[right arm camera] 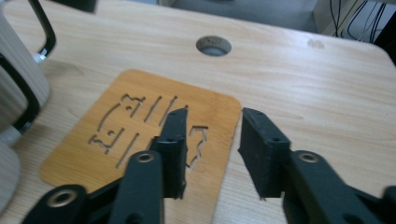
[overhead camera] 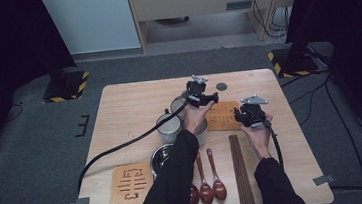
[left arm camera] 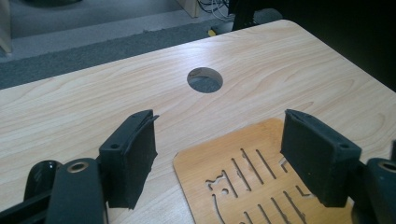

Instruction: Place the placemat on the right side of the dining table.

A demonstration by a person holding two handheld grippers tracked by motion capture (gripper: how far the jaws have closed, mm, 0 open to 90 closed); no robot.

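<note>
A square wooden coaster with cut-out slots (overhead camera: 223,115) lies at the table's middle right. My left gripper (overhead camera: 204,99) hovers just left of it; in the left gripper view (left arm camera: 219,116) its jaws stand wide apart over bare table and the coaster's near corner (left arm camera: 243,172), with nothing between them. My right gripper (overhead camera: 241,117) is at the coaster's right edge. In the right gripper view (right arm camera: 213,112) one jaw is over the coaster (right arm camera: 140,126) and the other past its edge; the pads do not press on it.
Ribbed white mugs (overhead camera: 169,124) (right arm camera: 18,84) stand left of the coaster. A cable hole (overhead camera: 221,86) lies behind it. Near the front are a second coaster (overhead camera: 130,184), a metal bowl (overhead camera: 160,156), three wooden spoons (overhead camera: 205,180) and dark chopsticks (overhead camera: 240,169).
</note>
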